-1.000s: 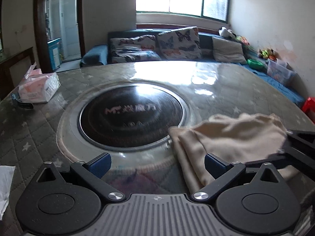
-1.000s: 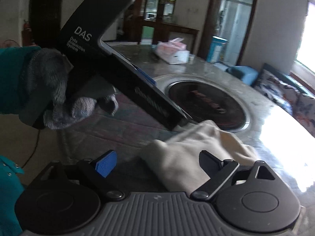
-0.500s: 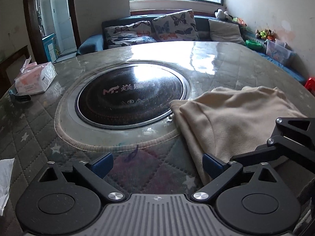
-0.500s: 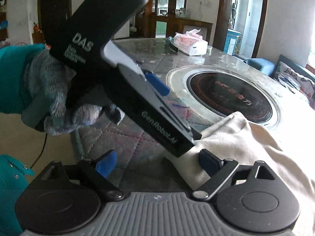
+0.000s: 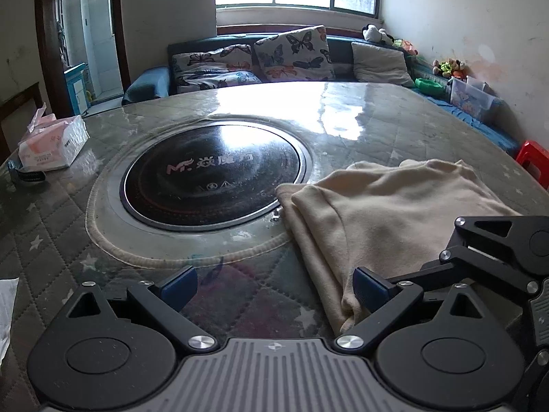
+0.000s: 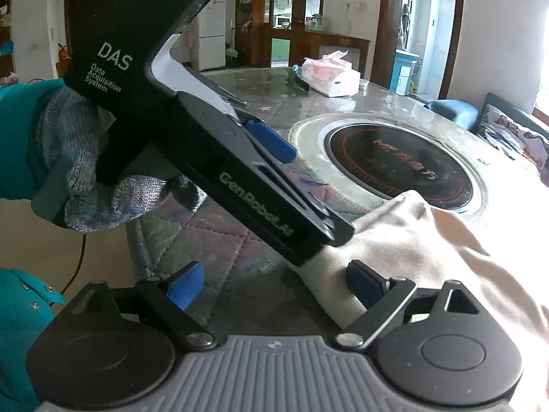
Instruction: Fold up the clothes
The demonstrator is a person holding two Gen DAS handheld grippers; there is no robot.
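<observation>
Cream garment (image 5: 394,213) lying bunched on the quilted table (image 5: 51,240), its near-left corner just beside the round black cooktop (image 5: 212,175) set in the middle. Left gripper (image 5: 274,286) spread wide, one blue pad beside the cloth's near corner, the other over bare table; nothing pinched. Right gripper (image 6: 274,286) likewise wide, one pad at the cloth's near edge, empty between. Both poised low at the same near corner, close together, the left one in a gloved hand (image 6: 103,178). Step in hand, by the look of it: settling on grasp points before a fold. Next move probably calls for parting the two grippers along the near hem, closing on separate corners, then lifting evenly. Tissue pack (image 5: 51,144) far off to the side, clear of the work.
</observation>
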